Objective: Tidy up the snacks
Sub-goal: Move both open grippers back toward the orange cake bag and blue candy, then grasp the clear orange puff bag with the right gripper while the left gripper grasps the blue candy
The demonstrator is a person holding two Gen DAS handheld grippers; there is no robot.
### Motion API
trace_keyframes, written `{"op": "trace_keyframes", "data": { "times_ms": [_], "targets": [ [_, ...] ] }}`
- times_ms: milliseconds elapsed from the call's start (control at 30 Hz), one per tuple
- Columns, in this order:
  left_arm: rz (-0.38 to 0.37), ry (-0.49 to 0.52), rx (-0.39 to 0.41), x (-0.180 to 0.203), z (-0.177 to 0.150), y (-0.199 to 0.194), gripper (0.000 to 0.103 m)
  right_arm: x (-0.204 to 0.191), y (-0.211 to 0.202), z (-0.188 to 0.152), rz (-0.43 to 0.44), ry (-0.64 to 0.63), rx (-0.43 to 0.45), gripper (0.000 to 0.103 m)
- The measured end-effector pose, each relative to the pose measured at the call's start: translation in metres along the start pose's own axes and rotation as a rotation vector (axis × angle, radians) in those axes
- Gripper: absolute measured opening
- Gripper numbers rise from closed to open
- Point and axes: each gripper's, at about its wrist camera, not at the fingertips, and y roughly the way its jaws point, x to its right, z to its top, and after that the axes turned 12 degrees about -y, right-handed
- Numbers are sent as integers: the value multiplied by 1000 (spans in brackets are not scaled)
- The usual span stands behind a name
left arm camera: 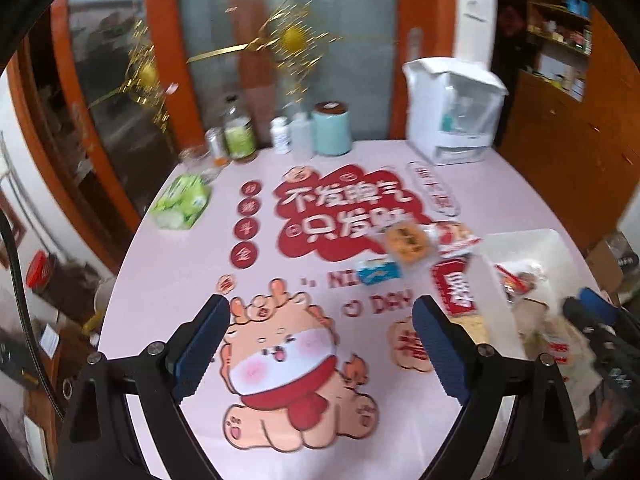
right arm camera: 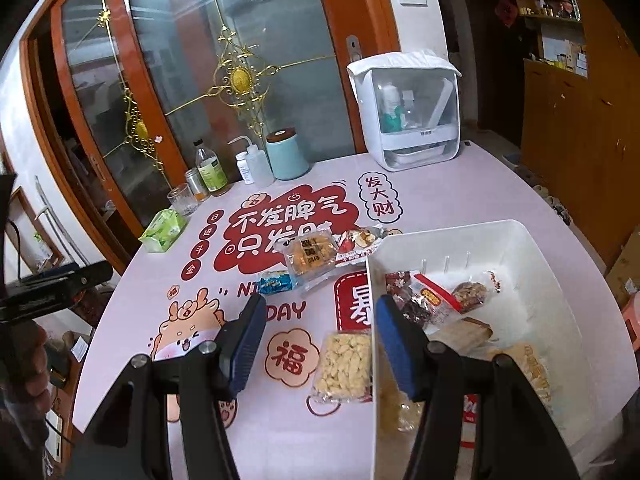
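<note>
A white bin (right arm camera: 448,240) at the table's right holds several wrapped snacks (right arm camera: 434,300); it also shows in the left wrist view (left arm camera: 520,240). On the pink table lie a clear pack of pale puffed snacks (right arm camera: 344,364), a yellow biscuit pack (right arm camera: 312,258), a blue pack (right arm camera: 276,282) and a red-white pack (right arm camera: 360,242). My right gripper (right arm camera: 320,344) is open and empty, above the puffed snack pack by the bin's left wall. My left gripper (left arm camera: 320,340) is open and empty over the cartoon print, left of the snacks (left arm camera: 406,242).
At the table's back stand a white appliance (right arm camera: 408,120), a teal canister (right arm camera: 286,156), bottles (right arm camera: 210,172) and a glass (right arm camera: 180,200). A green tissue pack (right arm camera: 164,230) lies at the left edge. Glass doors are behind, wooden cabinets to the right.
</note>
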Motion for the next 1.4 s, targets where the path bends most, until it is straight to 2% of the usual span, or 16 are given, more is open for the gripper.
{"op": "trace_keyframes", "data": {
  "times_ms": [100,200,267,367,433,467,500,667,967,1033,1133,1400],
  "targets": [
    [-9,-26,-27,-16,10,24,92,-6,18,16,7,-6,-27,57],
    [-36,1,-56,-19,18,54,92,-9,44,39,53,8,-58,57],
    [-56,67,-71,-12,20,78,92,-12,64,54,62,-13,-82,57],
    [-127,222,-103,9,23,124,92,-14,112,78,111,-54,-148,57],
    [-160,303,-133,23,22,152,92,-15,143,88,120,-79,-203,63],
    [-182,343,-162,30,22,168,92,-14,161,92,125,-88,-232,72],
    [-199,364,-185,35,21,181,92,-12,180,95,129,-92,-258,78],
    [-278,417,-265,53,18,233,92,-6,249,99,137,-95,-347,78],
    [-309,372,-310,45,21,261,92,-14,324,83,128,-176,-522,78],
    [-316,366,-311,43,22,263,92,-13,331,80,99,-196,-534,79],
    [-321,371,-312,42,23,265,92,-12,339,79,102,-201,-555,81],
    [-349,443,-335,58,19,269,92,-3,352,78,182,-140,-625,82]
  ]
}}
